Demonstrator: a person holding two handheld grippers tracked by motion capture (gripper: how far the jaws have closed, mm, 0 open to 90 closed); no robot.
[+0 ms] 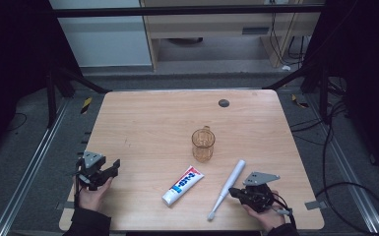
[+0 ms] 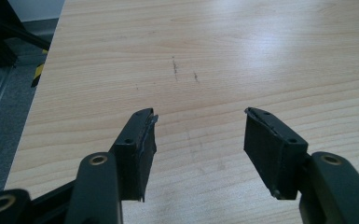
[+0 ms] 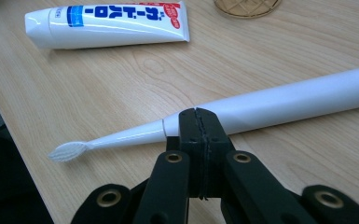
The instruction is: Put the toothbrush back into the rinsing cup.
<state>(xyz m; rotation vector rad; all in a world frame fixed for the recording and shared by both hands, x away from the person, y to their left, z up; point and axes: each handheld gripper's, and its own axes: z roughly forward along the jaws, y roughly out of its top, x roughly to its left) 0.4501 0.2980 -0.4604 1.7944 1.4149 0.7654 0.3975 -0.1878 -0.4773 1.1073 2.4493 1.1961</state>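
My right gripper [image 3: 199, 114] view shows jaws pressed together, empty, against the white electric toothbrush [image 3: 242, 114]; left gripper [image 2: 200, 133] gapes wide. Overhead, centre: white toothpaste tube [image 1: 182, 185], amber ribbed glass mug [image 1: 203, 144].

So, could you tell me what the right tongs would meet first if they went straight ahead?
Probably the white toothbrush: the shut right tongs point at it where handle meets neck, though any gap is unclear.

A: Desk [image 1: 147, 128] evenly lit from above, surroundings falling off dark.
B: Soft white glare toward the desk's far right corner in the left gripper view; shadows faint, near jaws slightly soft.
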